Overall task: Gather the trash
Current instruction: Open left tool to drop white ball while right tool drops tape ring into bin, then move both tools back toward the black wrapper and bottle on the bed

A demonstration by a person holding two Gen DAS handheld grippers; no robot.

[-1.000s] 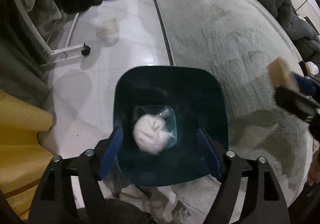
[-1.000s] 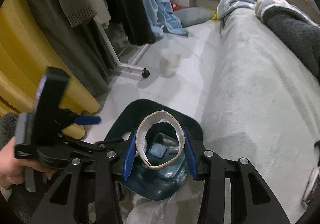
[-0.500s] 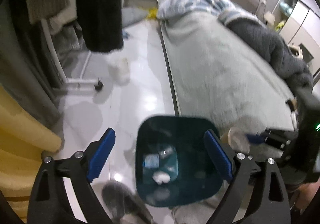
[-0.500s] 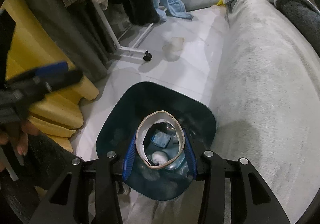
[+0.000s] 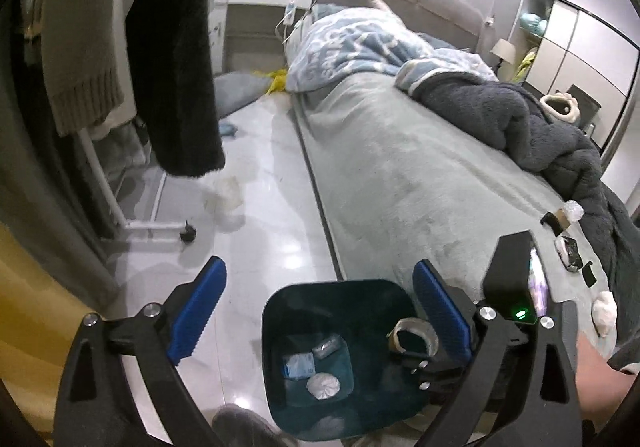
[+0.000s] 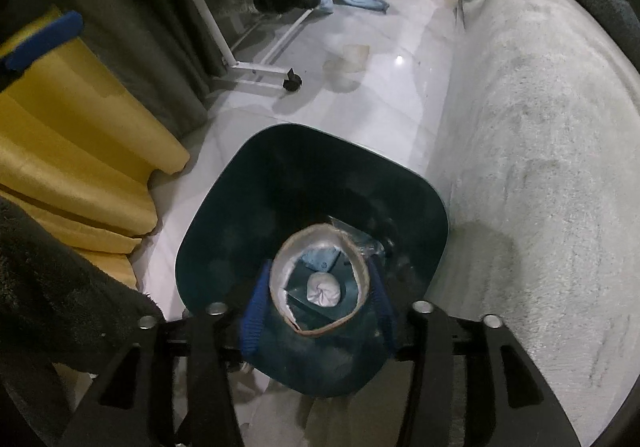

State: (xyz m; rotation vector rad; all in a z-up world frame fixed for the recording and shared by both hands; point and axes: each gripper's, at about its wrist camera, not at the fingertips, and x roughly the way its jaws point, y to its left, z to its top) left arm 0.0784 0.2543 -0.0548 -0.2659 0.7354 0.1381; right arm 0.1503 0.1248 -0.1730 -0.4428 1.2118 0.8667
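A dark teal trash bin (image 5: 276, 303) (image 6: 224, 207) stands on the floor beside the bed. Inside lie a white crumpled wad (image 5: 323, 386) (image 6: 323, 289), a blue-white packet (image 5: 298, 365) and a small wrapper (image 5: 329, 343). My right gripper (image 6: 318, 293) is shut on a cardboard tape ring (image 6: 280, 279) and holds it over the bin's mouth; the ring also shows in the left wrist view (image 5: 412, 335). My left gripper (image 5: 316, 311) is open and empty, raised above the bin. More trash lies on the bed at the right: a white wad (image 5: 605, 312) and small dark scraps (image 5: 570, 254).
A grey bed (image 5: 400, 175) (image 6: 540, 127) runs along the right. A clothes rack with a wheeled foot (image 5: 188, 234) (image 6: 292, 81) and hanging clothes stands at the left. A yellow curtain (image 6: 72, 151) is at the left. A crumpled plastic bag (image 5: 226, 193) (image 6: 348, 61) lies on the floor.
My left gripper has let the white wad fall into the bin, opened wide and risen, tilting up toward the room. My right gripper has moved the tape ring over the bin.
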